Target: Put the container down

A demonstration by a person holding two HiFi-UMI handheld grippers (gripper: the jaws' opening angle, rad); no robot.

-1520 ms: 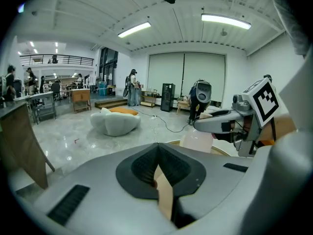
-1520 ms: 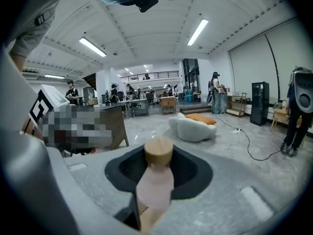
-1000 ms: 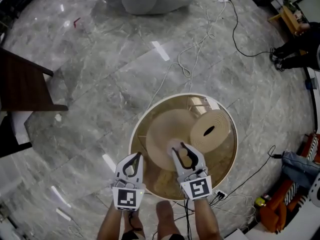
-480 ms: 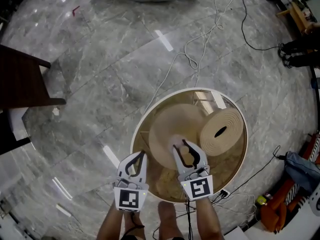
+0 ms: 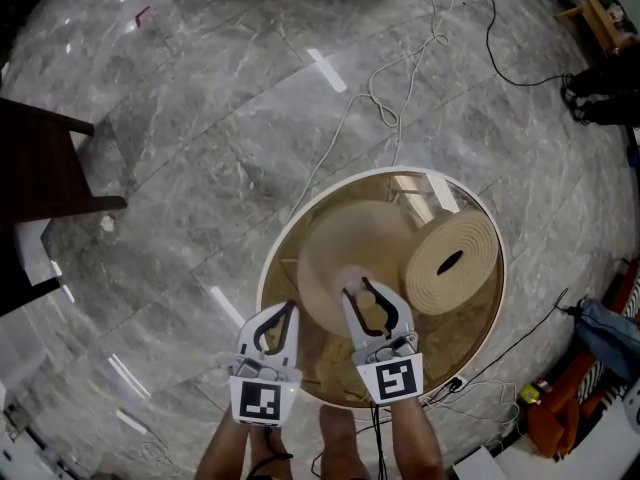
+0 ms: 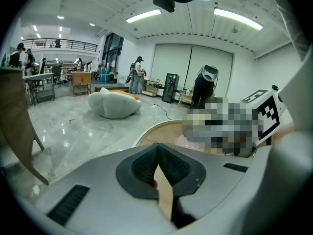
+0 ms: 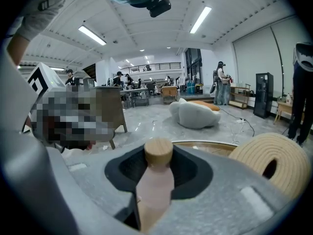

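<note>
A pale pink container point(image 7: 155, 187) with a round wooden cap point(image 7: 158, 152) stands upright between the jaws of my right gripper point(image 7: 159, 168), which is shut on it. In the head view that right gripper point(image 5: 362, 290) hovers over the near part of a round glass-topped table point(image 5: 275, 260), and the container point(image 5: 351, 279) shows at its tips. My left gripper point(image 5: 290, 309) hangs by the table's near left rim. Its jaws meet at the tips with nothing between them, as the left gripper point(image 6: 157, 148) view confirms.
A thick beige roll point(image 5: 452, 260) lies on the table's right side, close to the right gripper. White cables point(image 5: 385, 108) run over the marble floor beyond. A dark wooden chair point(image 5: 45, 163) stands at left. A white beanbag point(image 6: 113, 105) sits farther off.
The head view has drifted, so the table sits a little lower and to the right. Both grippers keep their places over the near rim, and the right one still grips the container.
</note>
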